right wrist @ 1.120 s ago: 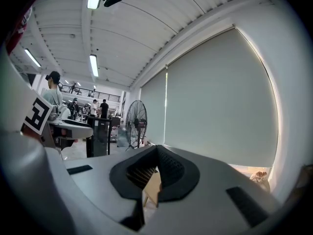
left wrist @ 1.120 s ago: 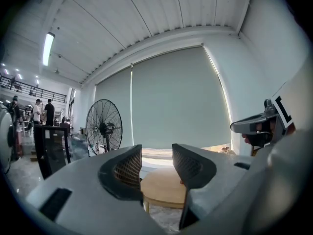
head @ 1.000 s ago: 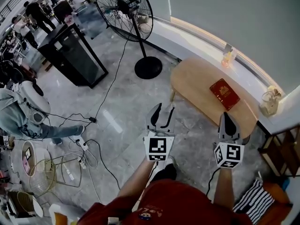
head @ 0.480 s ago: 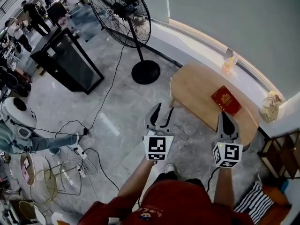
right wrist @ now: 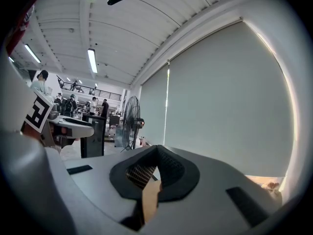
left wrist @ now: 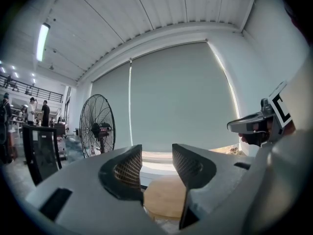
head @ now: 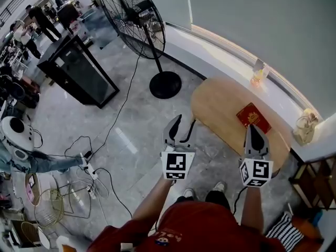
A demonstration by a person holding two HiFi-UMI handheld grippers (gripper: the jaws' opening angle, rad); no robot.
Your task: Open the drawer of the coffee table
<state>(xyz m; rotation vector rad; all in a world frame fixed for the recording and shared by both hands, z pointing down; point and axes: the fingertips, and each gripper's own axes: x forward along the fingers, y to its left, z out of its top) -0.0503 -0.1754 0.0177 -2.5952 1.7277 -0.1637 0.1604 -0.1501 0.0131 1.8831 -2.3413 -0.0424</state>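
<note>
1. While we look down past our red shirt (head: 202,226), both grippers are held out level ahead of us. Each shows its cube of black-and-white square markers towards us.
2. On the left gripper (head: 183,122), the grey plastic jaws stand apart. Their cross-hatched pads face each other with nothing between them, and through the gap we see only pale wood.
3. On the right gripper (head: 252,128), the jaws meet at the tips and grip nothing. Just a sliver of wood shows beneath them.
4. Below and ahead of the grippers lies the coffee table (head: 223,100), an oval with a smooth top of light wood.
   - In the head view the right gripper overlaps its near edge.
   - The left gripper hangs over the floor just beside its near left curve.
   - Its drawer cannot be seen from above.
5. A red book (head: 253,117) lies flat on that top, near the right gripper's tip. A small amber bottle (head: 257,75) stands at the table's far edge, by the wall.
6. To our right we see a striped cloth (head: 281,229), a dark shelf unit (head: 316,181) and a pale basket-like thing (head: 305,126) on the ledge.
7. The polished grey stone floor (head: 131,125) carries black cables (head: 113,185) and a white power strip (head: 87,166) on our left.
8. Farther off stand a pedestal fan (head: 133,16) with a wire cage and a round black base, and a black glass-sided cabinet (head: 79,70). Beyond them, people (head: 41,21) stand at the far left.
</note>
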